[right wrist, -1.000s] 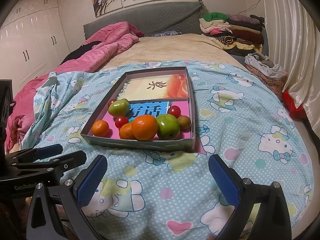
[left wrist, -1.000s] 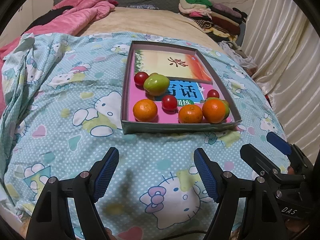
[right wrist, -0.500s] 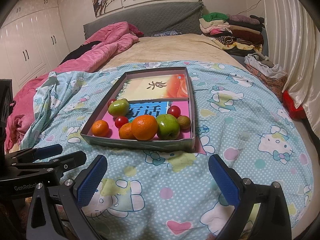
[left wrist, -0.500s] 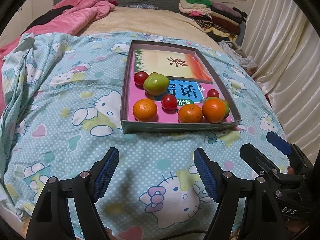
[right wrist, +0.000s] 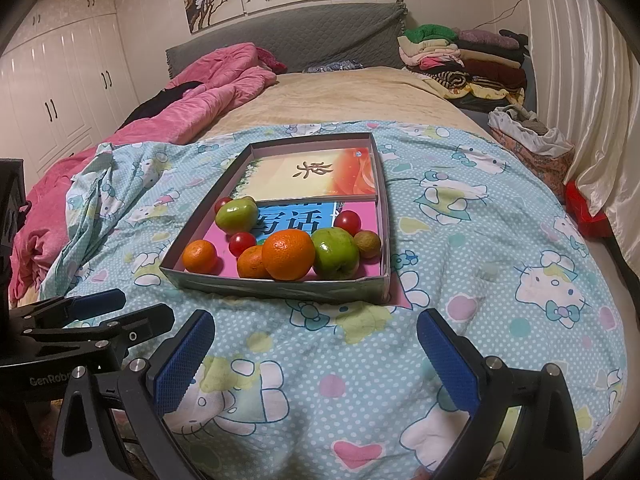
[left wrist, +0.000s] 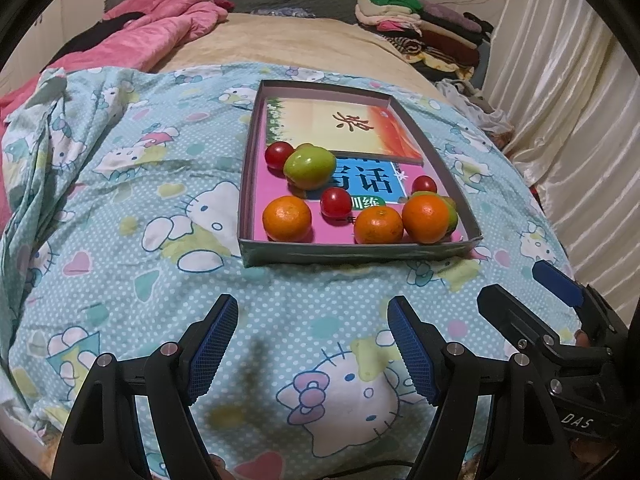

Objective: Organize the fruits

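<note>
- Bedroom setting: a bed [right wrist: 360, 92] carries a pale blue cartoon-cat sheet [right wrist: 460, 240], with a pink quilt [right wrist: 208, 84] at the far left and folded clothes [right wrist: 460, 56] at the far right.
- On the sheet lies a shallow cardboard box [right wrist: 280, 286] holding two books and all the fruit.
- Fruit sits in the near half of the box: three oranges, the largest [right wrist: 288, 255] in front; two green apples [right wrist: 335, 254]; three cherry tomatoes [right wrist: 347, 221]; one small brownish fruit [right wrist: 367, 244].
- Left claw [left wrist: 312, 344]: jaws spread wide, empty, above the sheet, short of the box.
- Right claw [right wrist: 316, 356]: jaws spread wide, empty, likewise short of the box.
</note>
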{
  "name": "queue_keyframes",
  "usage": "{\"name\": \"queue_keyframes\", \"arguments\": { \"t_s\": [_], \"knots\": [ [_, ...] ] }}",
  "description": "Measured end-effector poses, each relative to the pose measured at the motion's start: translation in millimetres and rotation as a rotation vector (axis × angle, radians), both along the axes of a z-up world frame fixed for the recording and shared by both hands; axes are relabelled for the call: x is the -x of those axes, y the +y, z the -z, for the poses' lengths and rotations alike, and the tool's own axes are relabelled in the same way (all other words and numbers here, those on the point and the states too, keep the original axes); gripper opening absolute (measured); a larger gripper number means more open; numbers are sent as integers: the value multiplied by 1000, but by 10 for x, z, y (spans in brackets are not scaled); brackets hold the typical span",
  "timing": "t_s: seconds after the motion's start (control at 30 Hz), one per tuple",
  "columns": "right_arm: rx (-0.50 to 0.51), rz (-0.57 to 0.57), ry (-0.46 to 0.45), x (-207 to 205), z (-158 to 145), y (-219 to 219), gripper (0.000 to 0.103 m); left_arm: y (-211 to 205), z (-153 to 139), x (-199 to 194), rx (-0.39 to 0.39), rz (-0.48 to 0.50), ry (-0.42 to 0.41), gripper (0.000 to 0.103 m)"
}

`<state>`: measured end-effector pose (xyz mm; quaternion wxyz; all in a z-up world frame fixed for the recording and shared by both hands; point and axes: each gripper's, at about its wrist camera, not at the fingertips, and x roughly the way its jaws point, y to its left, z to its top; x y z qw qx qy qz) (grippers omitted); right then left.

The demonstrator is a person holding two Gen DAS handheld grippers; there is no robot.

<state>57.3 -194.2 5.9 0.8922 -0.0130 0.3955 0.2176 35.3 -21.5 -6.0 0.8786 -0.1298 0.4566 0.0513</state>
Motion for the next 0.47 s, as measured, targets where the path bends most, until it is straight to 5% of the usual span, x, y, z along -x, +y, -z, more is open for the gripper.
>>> {"name": "queue_keyframes", "arguments": {
  "t_s": [0.47],
  "knots": [
    [1,1,5,-4,9,-4,102,93,-10,-10,7,-41,2,78]
  ]
}}
